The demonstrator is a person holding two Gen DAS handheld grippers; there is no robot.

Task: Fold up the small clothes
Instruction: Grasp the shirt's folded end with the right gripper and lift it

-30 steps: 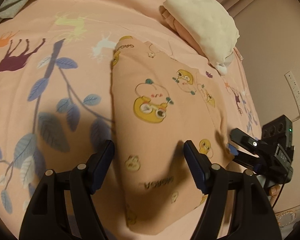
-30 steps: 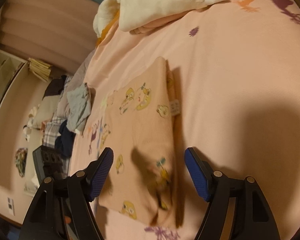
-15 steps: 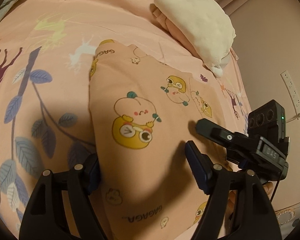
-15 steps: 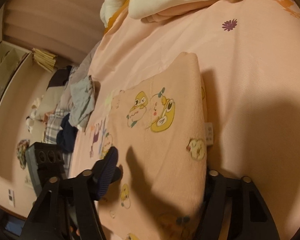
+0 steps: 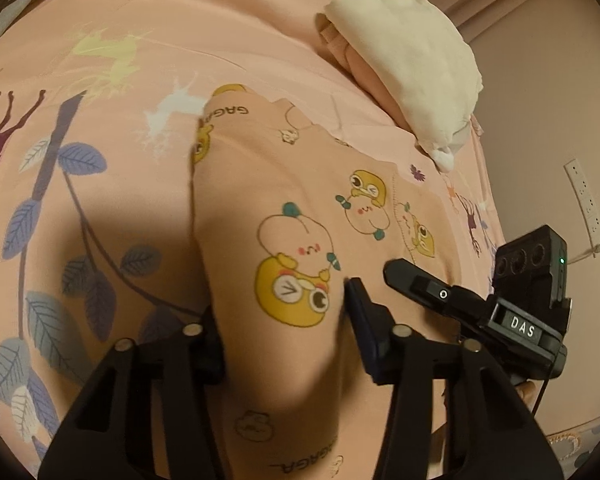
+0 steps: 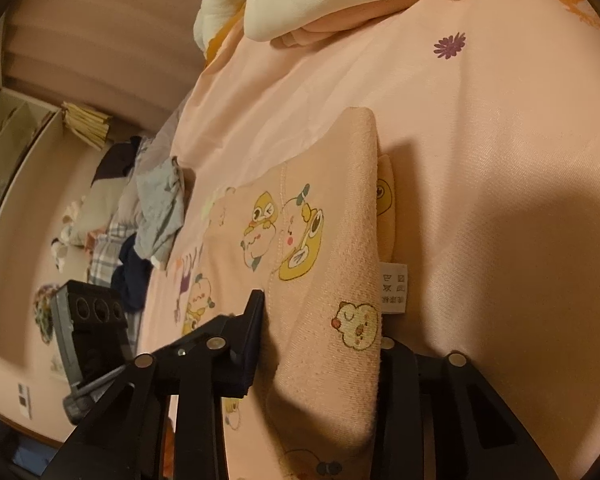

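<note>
Both hand-held grippers (left (image 5: 284, 320), right (image 6: 320, 332)) pinch folded garment (image 5: 300, 208)

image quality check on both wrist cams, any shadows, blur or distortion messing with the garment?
Left wrist: warm dim light, gripper shadow on the bedsheet beside the peach garment; strong fisheye bending. Right wrist: broad shadow on the sheet right of the garment, prints and care tag sharp, room background soft.

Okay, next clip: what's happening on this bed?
A person is folding a small peach cartoon-print garment on a pink bedspread with two handheld grippers. The left gripper has its jaws around one folded edge, and the right gripper straddles the opposite folded edge beside the care label. A folded cream garment lies farther up the bed.
</note>
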